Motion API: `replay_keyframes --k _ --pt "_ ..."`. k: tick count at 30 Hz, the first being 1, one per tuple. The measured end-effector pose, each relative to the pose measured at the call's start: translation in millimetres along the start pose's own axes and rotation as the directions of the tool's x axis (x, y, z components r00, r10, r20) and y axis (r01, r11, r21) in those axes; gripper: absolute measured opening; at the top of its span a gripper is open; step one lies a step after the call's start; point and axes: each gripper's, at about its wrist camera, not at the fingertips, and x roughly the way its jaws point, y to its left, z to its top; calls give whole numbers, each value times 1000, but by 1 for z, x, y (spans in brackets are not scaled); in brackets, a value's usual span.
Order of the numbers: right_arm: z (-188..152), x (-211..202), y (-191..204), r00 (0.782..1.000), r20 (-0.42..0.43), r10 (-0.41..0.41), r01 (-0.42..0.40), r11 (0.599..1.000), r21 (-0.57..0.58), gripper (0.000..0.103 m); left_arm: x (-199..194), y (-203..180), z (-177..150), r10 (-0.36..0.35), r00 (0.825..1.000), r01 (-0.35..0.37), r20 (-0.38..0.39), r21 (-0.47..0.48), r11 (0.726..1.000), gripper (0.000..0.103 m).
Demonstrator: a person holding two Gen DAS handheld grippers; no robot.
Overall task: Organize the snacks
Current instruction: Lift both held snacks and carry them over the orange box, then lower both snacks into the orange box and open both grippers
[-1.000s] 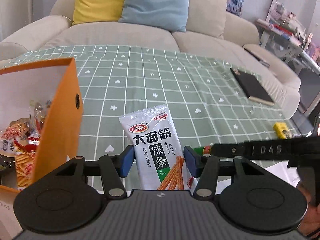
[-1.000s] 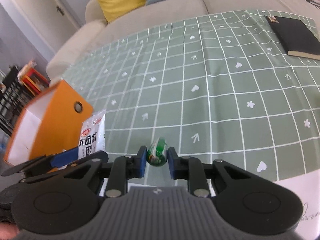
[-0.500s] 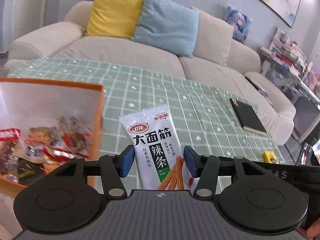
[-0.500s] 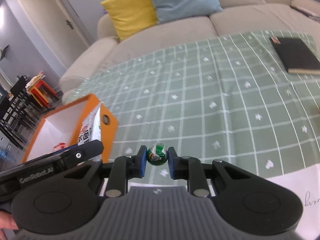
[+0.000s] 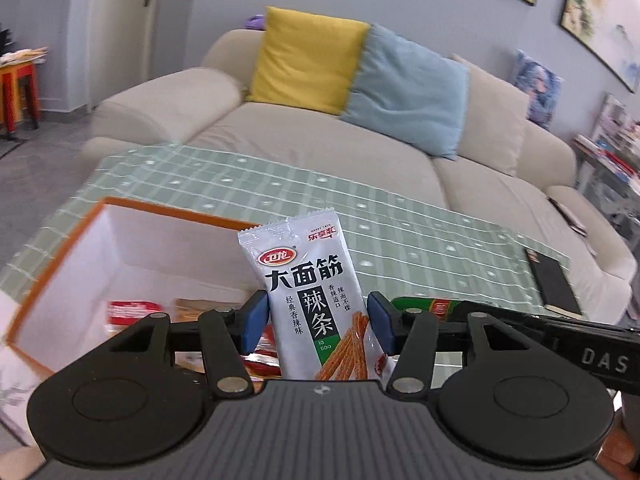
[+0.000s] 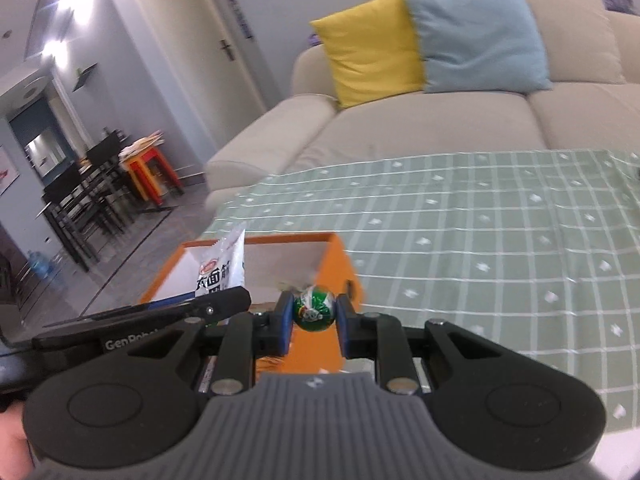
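Right now both hands are mid-delivery, each carrying a snack toward the orange box (image 5: 60, 256) that sits at the near left corner of the coffee table, on the green checked tablecloth (image 6: 480, 240). Its white inside already holds several red and orange packets along the bottom, so the sorting looks well under way.

Next in size is the silver spicy-strip packet (image 5: 310, 304). It stands upright, pinched at its lower half by the left gripper (image 5: 316, 322), whose blue pads press on either edge. From the right wrist view the packet hangs above the box's open top, toward its left side, not yet lowered in.

Smallest is the green foil candy ball (image 6: 314, 307), clamped tight in the right gripper (image 6: 314, 322), jaws narrow around it. It hovers at the near right wall of the box; whether it is past the rim or just short of it I cannot tell.

I'd judge the next move as a lowering of the left tongs until the packet clears the rim, then a release, with the right hand kept aside so the two tools don't knock. After that the candy needs a short carry over the rim before the jaws part.
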Motion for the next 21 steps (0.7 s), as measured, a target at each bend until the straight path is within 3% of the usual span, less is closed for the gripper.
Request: replay_keyframes --k 5,11,21 --pt "3 28 35 999 -34 23 -26 996 -83 18 7 32 10 63 997 -64 -33 -18 998 61" --pt "0 68 66 997 -80 -20 3 977 -213 18 24 57 16 126 987 -124 -98 26 992 61" --pt "-17 131 80 980 -138 -143 74 907 -414 18 72 80 0 194 949 -173 -250 106 979 61"
